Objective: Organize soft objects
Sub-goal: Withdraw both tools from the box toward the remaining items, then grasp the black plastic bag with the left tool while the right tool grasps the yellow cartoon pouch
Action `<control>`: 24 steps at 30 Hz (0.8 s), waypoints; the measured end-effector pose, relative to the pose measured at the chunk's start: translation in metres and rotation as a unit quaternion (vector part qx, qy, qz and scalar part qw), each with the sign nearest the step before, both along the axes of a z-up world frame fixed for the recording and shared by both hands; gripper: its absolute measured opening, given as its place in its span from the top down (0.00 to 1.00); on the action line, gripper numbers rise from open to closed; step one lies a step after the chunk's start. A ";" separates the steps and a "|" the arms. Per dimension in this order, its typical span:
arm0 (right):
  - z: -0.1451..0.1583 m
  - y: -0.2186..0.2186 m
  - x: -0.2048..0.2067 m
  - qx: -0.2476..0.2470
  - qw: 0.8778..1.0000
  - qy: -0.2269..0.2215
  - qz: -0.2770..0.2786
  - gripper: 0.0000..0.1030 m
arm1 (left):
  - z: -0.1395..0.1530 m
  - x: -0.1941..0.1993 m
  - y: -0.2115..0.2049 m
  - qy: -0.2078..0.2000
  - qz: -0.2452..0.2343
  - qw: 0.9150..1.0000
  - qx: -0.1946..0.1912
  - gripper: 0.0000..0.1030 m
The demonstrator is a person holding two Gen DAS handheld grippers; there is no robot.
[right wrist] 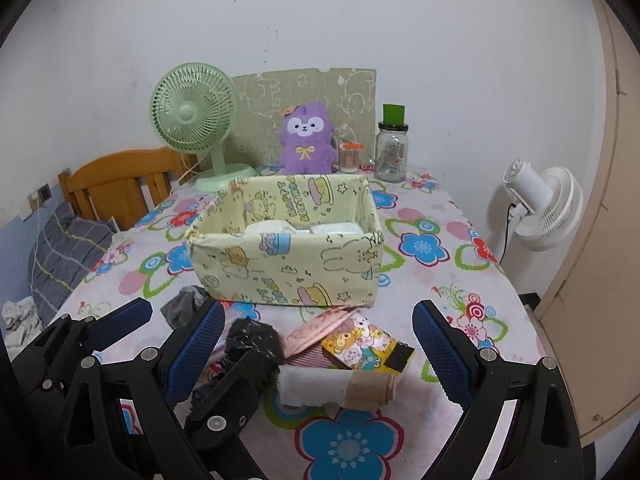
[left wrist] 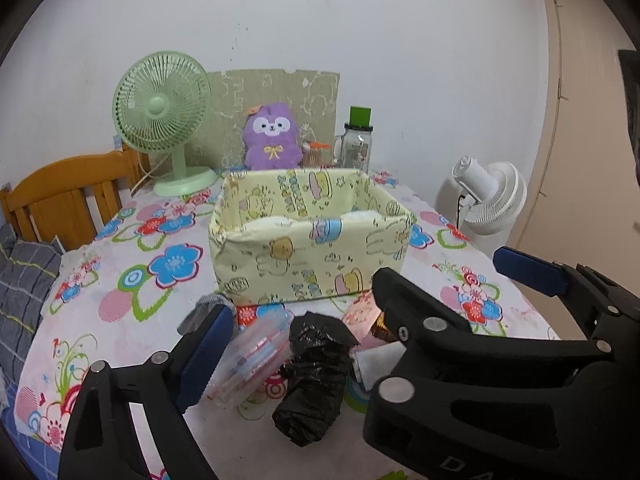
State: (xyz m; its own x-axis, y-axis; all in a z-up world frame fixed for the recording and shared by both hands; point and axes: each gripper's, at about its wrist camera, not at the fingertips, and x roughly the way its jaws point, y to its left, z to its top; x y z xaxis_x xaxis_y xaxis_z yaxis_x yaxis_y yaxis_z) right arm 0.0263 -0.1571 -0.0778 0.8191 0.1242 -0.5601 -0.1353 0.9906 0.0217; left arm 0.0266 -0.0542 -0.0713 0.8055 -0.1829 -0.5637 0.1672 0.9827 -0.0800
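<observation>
A pale yellow cartoon-print box [left wrist: 308,258] [right wrist: 288,268] stands mid-table with white soft packs [right wrist: 320,229] inside. In front of it lie a crumpled black plastic bag [left wrist: 316,372] [right wrist: 252,340], a clear packet with red print [left wrist: 252,356], a grey cloth [left wrist: 208,308] [right wrist: 186,304], a white and beige roll [right wrist: 336,390], a pink pouch and a yellow cartoon packet [right wrist: 360,350]. My left gripper [left wrist: 304,356] is open around the black bag and clear packet. My right gripper [right wrist: 320,356] is open above the roll and packets. Both are empty.
At the back stand a green desk fan [left wrist: 164,120], a purple plush toy [left wrist: 273,138], a glass jar with green lid [left wrist: 358,140] and a toothpick holder [right wrist: 349,157]. A white fan [right wrist: 540,208] is beyond the right table edge; a wooden headboard [left wrist: 68,196] is left.
</observation>
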 end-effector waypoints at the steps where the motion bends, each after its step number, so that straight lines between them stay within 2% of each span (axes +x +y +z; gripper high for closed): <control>1: -0.003 0.000 0.000 0.000 1.000 -0.001 -0.003 0.06 | -0.003 0.000 0.001 0.003 -0.001 1.000 0.000 0.10; 6: -0.022 -0.004 0.005 0.013 1.000 0.018 -0.004 0.07 | -0.020 0.002 0.003 0.017 0.008 1.000 -0.001 0.10; 15: -0.037 -0.004 0.006 0.013 1.000 0.027 0.001 0.09 | -0.036 0.006 0.000 0.032 0.005 0.999 0.006 0.12; 24: -0.049 -0.012 0.019 0.017 0.999 0.050 -0.012 0.12 | -0.048 0.019 -0.008 0.054 0.000 0.998 0.011 0.25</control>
State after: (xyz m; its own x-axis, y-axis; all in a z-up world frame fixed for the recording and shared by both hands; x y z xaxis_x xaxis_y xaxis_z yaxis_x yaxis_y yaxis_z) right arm 0.0450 -0.1693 -0.1272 0.7622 0.1244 -0.6353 -0.1062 0.9921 0.0669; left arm 0.0456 -0.0619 -0.1193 0.7392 -0.1696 -0.6517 0.1586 0.9844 -0.0763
